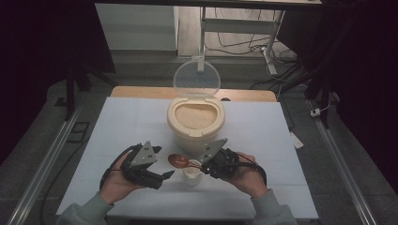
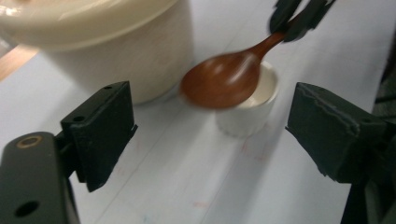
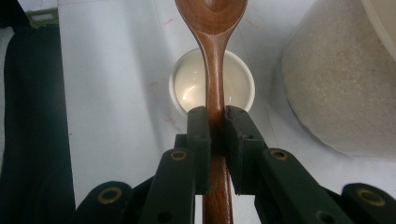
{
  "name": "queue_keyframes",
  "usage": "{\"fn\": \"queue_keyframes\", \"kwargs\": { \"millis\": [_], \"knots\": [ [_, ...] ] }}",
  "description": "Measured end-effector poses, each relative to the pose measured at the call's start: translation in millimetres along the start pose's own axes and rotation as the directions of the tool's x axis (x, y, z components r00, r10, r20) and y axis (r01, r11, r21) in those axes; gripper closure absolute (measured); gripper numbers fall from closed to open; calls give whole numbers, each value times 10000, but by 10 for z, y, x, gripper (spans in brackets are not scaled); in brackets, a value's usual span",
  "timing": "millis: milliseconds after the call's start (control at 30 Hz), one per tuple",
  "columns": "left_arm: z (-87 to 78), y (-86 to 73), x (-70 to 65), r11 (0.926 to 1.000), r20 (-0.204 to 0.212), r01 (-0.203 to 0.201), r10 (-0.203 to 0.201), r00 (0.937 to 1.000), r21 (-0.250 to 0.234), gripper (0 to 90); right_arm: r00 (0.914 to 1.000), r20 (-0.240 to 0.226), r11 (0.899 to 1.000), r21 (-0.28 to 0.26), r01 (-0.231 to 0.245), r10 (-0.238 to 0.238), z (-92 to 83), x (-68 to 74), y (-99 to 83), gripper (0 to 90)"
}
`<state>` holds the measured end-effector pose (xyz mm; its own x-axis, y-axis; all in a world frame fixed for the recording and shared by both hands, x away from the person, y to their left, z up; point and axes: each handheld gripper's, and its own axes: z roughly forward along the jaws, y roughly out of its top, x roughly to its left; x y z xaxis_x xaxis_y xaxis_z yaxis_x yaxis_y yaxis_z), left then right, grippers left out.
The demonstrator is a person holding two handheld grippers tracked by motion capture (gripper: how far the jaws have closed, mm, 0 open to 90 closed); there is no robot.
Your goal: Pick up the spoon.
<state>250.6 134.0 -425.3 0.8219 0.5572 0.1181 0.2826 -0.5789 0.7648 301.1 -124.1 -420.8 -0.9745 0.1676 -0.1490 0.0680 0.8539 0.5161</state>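
Near the bench's front edge, the right gripper [image 3: 215, 122] has its fingers clamped on the spoon [image 3: 212, 56] handle, bowl poised over the empty cup [image 3: 212, 86] beside the open rice bin [image 1: 195, 123]; the left gripper [image 1: 162, 164], fingers apart and empty, stands clear for scooping

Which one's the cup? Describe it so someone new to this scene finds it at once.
Start at the big cream rice container with its clear lid up, in the middle of the white table. Just in front of it stands a small white cup, between the two grippers. It is the only small dish there, empty, with the brown wooden spoon held above it.
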Motion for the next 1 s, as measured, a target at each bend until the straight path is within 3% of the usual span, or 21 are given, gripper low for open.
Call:
{"fn": "queue_keyframes", "kwargs": {
  "millis": [200, 400, 633, 733, 900, 1000],
  "knots": [
    [77, 207, -107, 9949, 224, -973, 967, 9951, 257, 206, 10000, -9, 10000, -21, 17, -17, 13, 10, 7, 804],
    [248, 345, -168, 9813, 191, -1716, 1706, 9852, 873, 241, 10000, -22, 10000, -18, 83, -83, 19, 24, 25, 803],
    [404, 414, -173, 9686, 533, -2094, 2039, 9775, 1343, 333, 9997, 2, 9997, 10, 246, -246, 31, 41, 37, 803],
    [463, 430, -188, 9577, 709, -2412, 2327, 9700, 1571, 367, 9996, -25, 9996, -33, 267, -267, 40, 50, 40, 803],
    [513, 436, -219, 9472, 866, -2728, 2615, 9613, 1687, 418, 9994, -45, 9994, -37, 357, -357, 34, 60, 53, 803],
    [539, 434, -249, 9364, 739, -3028, 2941, 9529, 1774, 446, 9992, -38, 9992, -76, 387, -387, 26, 60, 58, 803]
  ]
}}
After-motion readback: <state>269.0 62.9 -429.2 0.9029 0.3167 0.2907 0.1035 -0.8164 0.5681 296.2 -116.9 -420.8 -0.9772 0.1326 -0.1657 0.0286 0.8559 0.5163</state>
